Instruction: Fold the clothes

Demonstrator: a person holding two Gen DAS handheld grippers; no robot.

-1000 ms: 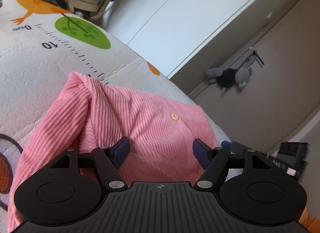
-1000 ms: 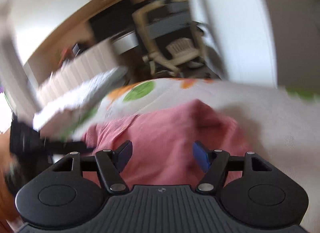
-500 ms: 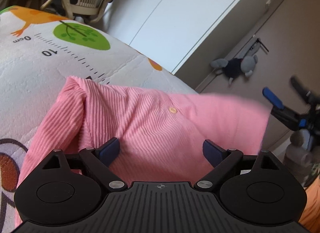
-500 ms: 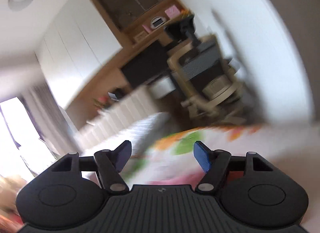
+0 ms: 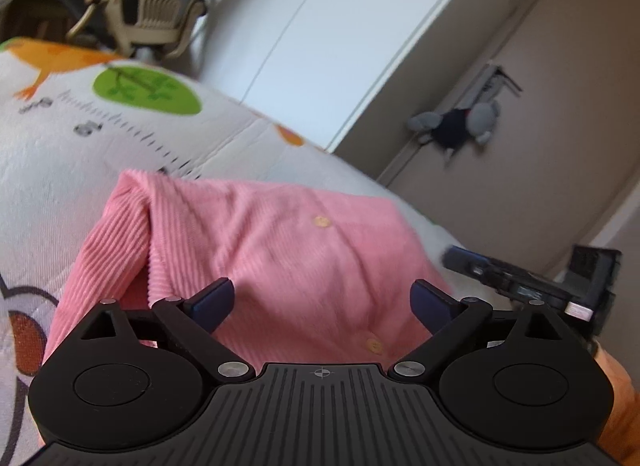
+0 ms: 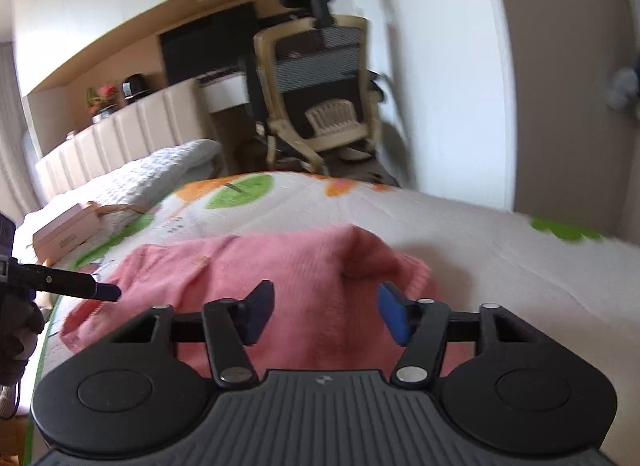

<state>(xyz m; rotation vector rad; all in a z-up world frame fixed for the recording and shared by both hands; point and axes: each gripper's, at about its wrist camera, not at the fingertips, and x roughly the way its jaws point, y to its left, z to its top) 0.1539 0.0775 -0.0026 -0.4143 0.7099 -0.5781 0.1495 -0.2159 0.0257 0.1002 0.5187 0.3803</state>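
A pink corduroy garment (image 5: 280,242) with small buttons lies folded on the printed bed cover (image 5: 60,169). My left gripper (image 5: 322,300) hovers open just over its near edge, nothing between the blue pads. In the right wrist view the same pink garment (image 6: 280,266) lies bunched ahead of my right gripper (image 6: 326,316), which is open and holds nothing. The other gripper's blue fingertip (image 6: 106,292) shows at the garment's left edge. In the left wrist view the right gripper's black body (image 5: 532,286) sits beyond the garment's right side.
A beige office chair (image 6: 320,105) stands past the bed's far end by a white wardrobe (image 5: 340,33). A pink box (image 6: 66,231) and a white quilted blanket (image 6: 160,173) lie at the left. A grey plush toy (image 5: 456,125) hangs on the brown door.
The right gripper swung up off the garment and came back down open over it. The raised right part of the garment now lies flat. The left gripper opened wider and stayed put.
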